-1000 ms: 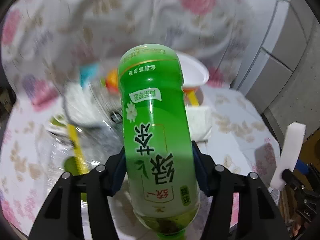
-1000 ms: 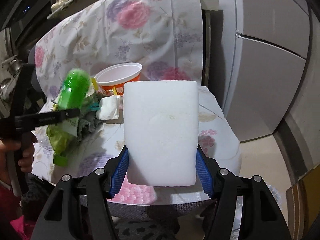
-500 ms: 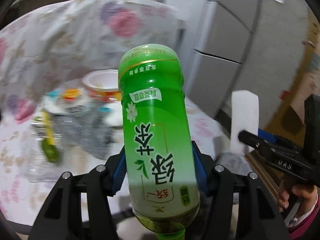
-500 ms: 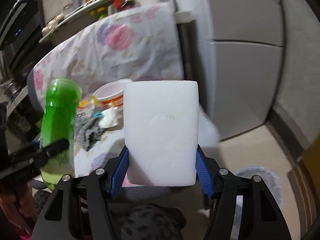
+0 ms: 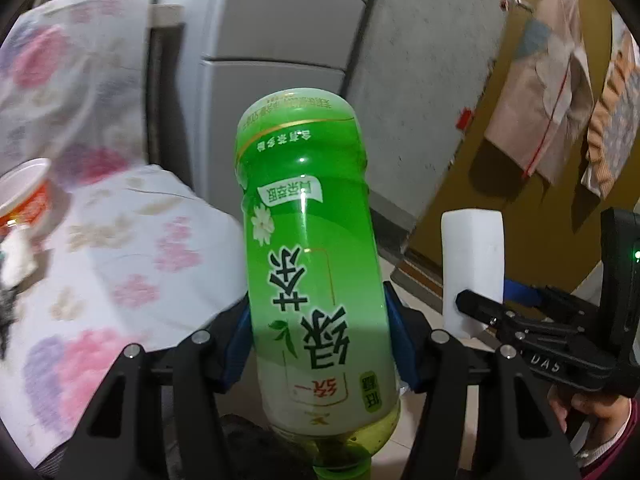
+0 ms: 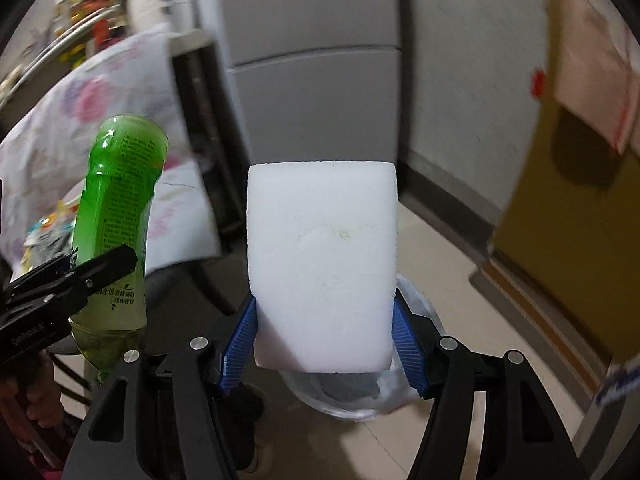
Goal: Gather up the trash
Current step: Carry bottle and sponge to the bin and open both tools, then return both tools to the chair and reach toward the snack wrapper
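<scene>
Beside the table [image 5: 132, 240] with its floral cloth, two hand-held grippers each carry a piece of trash. Off the table's edge, the left gripper [image 5: 318, 344] has its blue pads pressed against both sides of a green tea bottle [image 5: 308, 248], which is held upside down with its cap toward the camera. Farther from the table than the bottle, the right gripper [image 6: 322, 340] is clamped partway closed on a white foam block [image 6: 322, 264], gripping its lower edges. Away from the table, a grey cabinet [image 6: 316, 92] stands against the wall. On the floor beyond the table, just behind the foam block, lies a clear plastic bag [image 6: 416, 320], mostly hidden. At the table's far side sits an orange and white paper bowl [image 5: 24, 196], blurred.
</scene>
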Action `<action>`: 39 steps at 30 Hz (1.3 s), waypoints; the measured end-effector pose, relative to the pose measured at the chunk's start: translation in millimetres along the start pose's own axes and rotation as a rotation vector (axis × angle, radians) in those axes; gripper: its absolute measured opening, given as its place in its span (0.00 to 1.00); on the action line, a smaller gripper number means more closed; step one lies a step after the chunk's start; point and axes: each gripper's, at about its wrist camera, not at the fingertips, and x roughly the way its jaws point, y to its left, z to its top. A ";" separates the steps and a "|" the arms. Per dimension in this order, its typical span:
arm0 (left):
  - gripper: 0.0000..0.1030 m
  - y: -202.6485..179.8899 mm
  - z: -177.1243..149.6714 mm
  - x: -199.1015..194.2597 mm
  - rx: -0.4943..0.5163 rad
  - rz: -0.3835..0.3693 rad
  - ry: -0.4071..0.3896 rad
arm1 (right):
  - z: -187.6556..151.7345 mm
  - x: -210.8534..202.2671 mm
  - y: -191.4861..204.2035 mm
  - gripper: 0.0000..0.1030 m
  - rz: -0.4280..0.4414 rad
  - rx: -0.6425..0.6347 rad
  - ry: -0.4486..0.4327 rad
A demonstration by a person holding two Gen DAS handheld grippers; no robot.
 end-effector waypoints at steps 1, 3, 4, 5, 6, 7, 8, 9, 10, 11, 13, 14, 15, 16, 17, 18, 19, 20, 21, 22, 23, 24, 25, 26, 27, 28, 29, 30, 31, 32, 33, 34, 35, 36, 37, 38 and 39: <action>0.56 -2.6 -0.9 5.1 0.011 0.005 -0.008 | -2.9 4.0 -6.5 0.62 -0.006 0.009 -0.009; 0.56 -14.8 -1.6 17.6 0.052 0.032 -0.034 | -8.8 13.8 -16.7 0.62 -0.019 0.011 -0.034; 0.56 -18.3 -2.2 23.0 0.066 0.038 -0.048 | -10.2 17.0 -20.2 0.62 -0.019 0.010 -0.043; 0.56 -26.6 -2.8 30.9 0.082 0.046 -0.055 | -12.5 25.9 -25.2 0.62 -0.026 0.010 -0.027; 0.56 -29.8 -4.0 38.8 0.087 0.043 -0.050 | -13.9 32.3 -28.7 0.63 -0.024 0.014 -0.011; 0.56 -31.6 -4.1 43.7 0.084 0.038 -0.045 | -15.9 40.5 -33.3 0.63 -0.023 0.019 0.004; 0.56 -33.7 -5.8 53.5 0.077 0.030 -0.030 | -16.8 45.9 -35.3 0.63 -0.026 0.020 0.016; 0.56 -35.3 -6.5 62.2 0.073 0.021 -0.014 | -18.0 53.2 -38.9 0.64 -0.029 0.024 0.029; 0.56 -36.8 -5.9 70.2 0.072 0.018 -0.003 | -18.3 58.0 -41.7 0.64 -0.028 0.030 0.033; 0.57 -38.5 -6.9 77.7 0.077 0.018 0.007 | -19.0 65.3 -46.1 0.64 -0.027 0.039 0.042; 0.57 -42.8 -8.3 91.3 0.104 0.019 0.025 | -21.8 77.8 -52.3 0.65 -0.021 0.048 0.056; 0.57 -43.7 -7.8 96.0 0.112 0.020 0.031 | -21.9 82.8 -54.5 0.66 -0.021 0.049 0.062; 0.59 -44.1 -7.6 100.6 0.118 0.023 0.035 | -21.9 90.3 -57.5 0.67 -0.025 0.054 0.071; 0.61 -43.4 -6.7 104.3 0.118 0.023 0.038 | -21.8 96.9 -60.6 0.69 -0.024 0.063 0.078; 0.67 -41.7 -5.4 104.9 0.112 0.026 0.035 | -22.1 101.0 -62.2 0.71 -0.023 0.073 0.086; 0.68 -39.3 -4.0 104.9 0.101 0.026 0.030 | -22.5 104.8 -63.9 0.74 -0.026 0.087 0.093; 0.68 -36.6 -1.7 103.1 0.088 0.020 0.025 | -22.8 106.2 -64.7 0.78 -0.026 0.094 0.093; 0.68 -35.1 -1.0 101.4 0.083 0.020 0.023 | -22.7 107.2 -65.3 0.78 -0.030 0.096 0.093; 0.68 -33.2 0.5 99.7 0.078 0.024 0.016 | -23.0 105.9 -65.2 0.78 -0.033 0.097 0.095; 0.69 -31.1 0.9 97.3 0.073 0.030 0.009 | -23.2 102.6 -64.9 0.78 -0.028 0.097 0.094; 0.69 -27.7 2.5 93.8 0.064 0.039 0.002 | -22.2 100.4 -64.8 0.78 -0.029 0.098 0.091; 0.69 -25.6 3.8 90.5 0.053 0.040 -0.004 | -21.2 95.0 -63.8 0.78 -0.031 0.098 0.084; 0.69 -22.1 5.0 86.4 0.040 0.045 -0.010 | -19.7 87.9 -62.1 0.78 -0.026 0.099 0.071; 0.69 -17.7 6.3 80.4 0.027 0.054 -0.020 | -18.0 83.1 -60.5 0.78 -0.026 0.100 0.061; 0.69 -13.2 7.3 73.5 0.015 0.057 -0.031 | -15.5 76.3 -58.7 0.78 -0.028 0.100 0.049; 0.69 -10.9 8.2 69.3 0.009 0.064 -0.038 | -12.2 70.0 -58.1 0.78 -0.028 0.099 0.037; 0.69 -6.7 9.4 62.0 0.001 0.076 -0.047 | -8.5 59.6 -55.7 0.78 -0.026 0.099 0.015; 0.69 -2.6 10.5 54.2 -0.007 0.082 -0.056 | -4.1 48.7 -52.5 0.78 -0.027 0.097 -0.009; 0.69 -2.1 12.7 50.0 -0.012 0.088 -0.062 | 0.9 37.5 -48.3 0.78 -0.024 0.093 -0.034; 0.69 2.6 13.4 40.9 -0.022 0.102 -0.070 | 3.7 27.4 -42.6 0.78 -0.019 0.088 -0.054; 0.69 7.1 13.9 31.7 -0.033 0.111 -0.078 | 7.7 18.5 -37.6 0.78 -0.013 0.083 -0.072; 0.69 10.4 14.0 25.0 -0.040 0.116 -0.082 | 12.3 5.2 -29.6 0.78 0.001 0.071 -0.099; 0.69 15.5 13.4 13.7 -0.045 0.133 -0.090 | 15.7 -2.0 -23.9 0.78 0.011 0.062 -0.115; 0.69 21.5 11.6 0.6 -0.048 0.149 -0.103 | 19.3 -12.4 -15.1 0.78 0.023 0.050 -0.138; 0.69 26.2 10.4 -9.0 -0.052 0.161 -0.112 | 23.0 -21.2 -5.8 0.77 0.037 0.040 -0.159; 0.69 34.1 7.3 -22.9 -0.058 0.196 -0.117 | 25.6 -29.3 4.0 0.77 0.064 0.028 -0.172; 0.69 41.7 3.9 -35.6 -0.065 0.217 -0.124 | 28.7 -34.7 10.9 0.75 0.086 0.019 -0.177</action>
